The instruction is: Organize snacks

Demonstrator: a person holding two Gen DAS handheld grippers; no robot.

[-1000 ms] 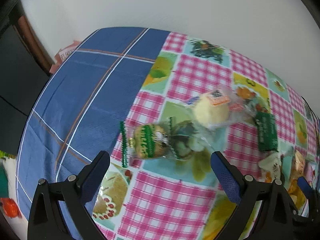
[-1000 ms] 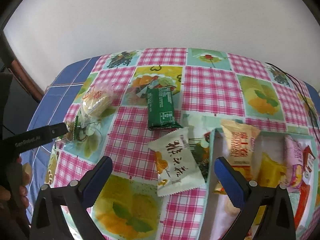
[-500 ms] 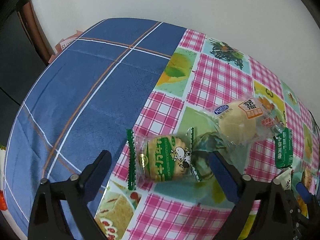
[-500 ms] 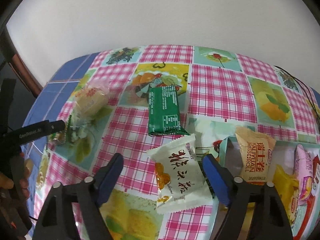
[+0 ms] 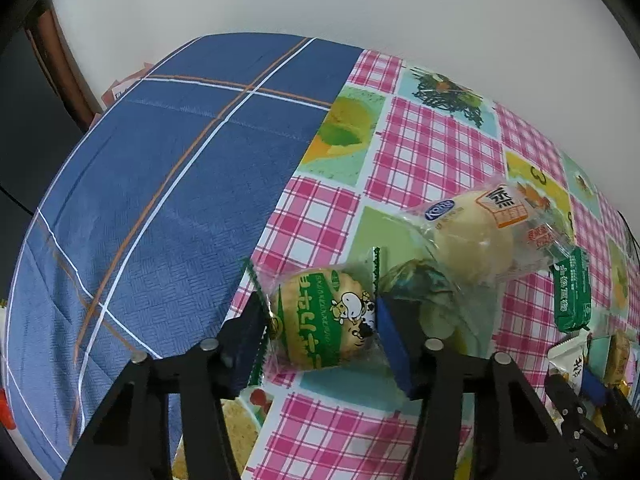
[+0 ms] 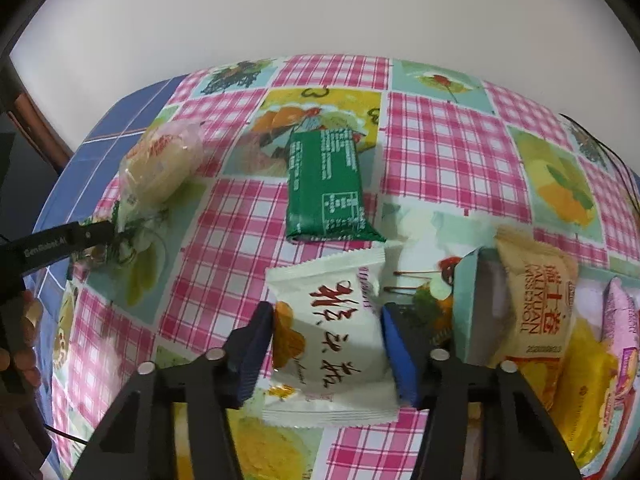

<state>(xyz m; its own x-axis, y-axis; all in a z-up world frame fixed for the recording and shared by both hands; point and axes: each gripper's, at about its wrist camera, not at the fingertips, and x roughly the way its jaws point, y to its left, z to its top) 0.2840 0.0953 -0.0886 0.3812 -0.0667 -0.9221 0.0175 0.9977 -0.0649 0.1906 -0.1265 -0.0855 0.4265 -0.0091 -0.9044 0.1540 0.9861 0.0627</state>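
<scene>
The bench (image 6: 440, 148) is the biggest thing, with a pink checked cloth full of fruit pictures, and a blue cloth (image 5: 168, 184) on its left part. On the right side sits a pale green box (image 6: 466, 304) with snacks standing in it: a tan roll pack (image 6: 536, 304), a yellow pack (image 6: 584, 368) and a pink pack (image 6: 624, 328).

The right tongs (image 6: 326, 344) have their blue pads on both sides of a white snack bag (image 6: 332, 344), which lies on the bench just left of the box. They squeeze it.

The left tongs (image 5: 320, 334) hold a round green cow cake (image 5: 324, 320) between their pads, near where the two cloths meet.

Just behind the cake lies a pale bun (image 5: 472, 240) in a clear wrapper. A dark green bar (image 6: 326, 188) lies flat behind the white bag, close to it.
</scene>
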